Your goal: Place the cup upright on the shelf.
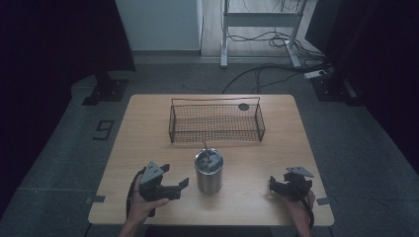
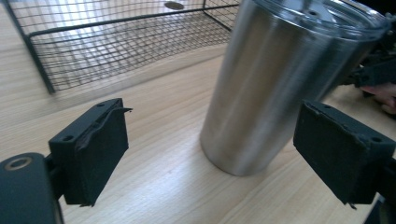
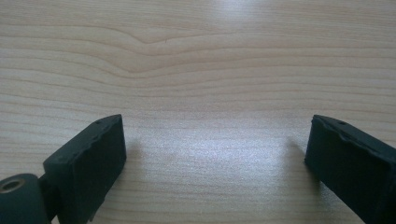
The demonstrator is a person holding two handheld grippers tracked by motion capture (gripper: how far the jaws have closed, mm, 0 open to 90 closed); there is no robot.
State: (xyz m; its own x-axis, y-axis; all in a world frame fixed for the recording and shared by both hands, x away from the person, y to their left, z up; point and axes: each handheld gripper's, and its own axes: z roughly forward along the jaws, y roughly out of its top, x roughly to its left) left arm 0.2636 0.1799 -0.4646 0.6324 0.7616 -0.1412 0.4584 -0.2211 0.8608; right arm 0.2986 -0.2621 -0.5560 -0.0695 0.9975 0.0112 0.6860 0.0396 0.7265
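Note:
A steel tumbler (image 1: 209, 171) with a clear lid stands upright near the table's front middle; up close its brushed wall (image 2: 266, 88) rises just beyond my left jaws. My left gripper (image 1: 174, 183) is open, a short way left of the tumbler and pointing at it, nothing between its fingers (image 2: 95, 149). My right gripper (image 1: 273, 183) rests low at the front right, open, its fingers (image 3: 91, 161) spread over bare wood. A black wire basket (image 1: 216, 120) sits behind the tumbler, and its mesh (image 2: 107, 42) looks to hold nothing.
The wooden table (image 1: 148, 143) has bare room on both sides of the basket. A small dark round mark (image 1: 243, 106) lies by the basket's far right corner. Beyond the table are floor cables (image 1: 276, 39) and a white desk frame (image 1: 225, 34).

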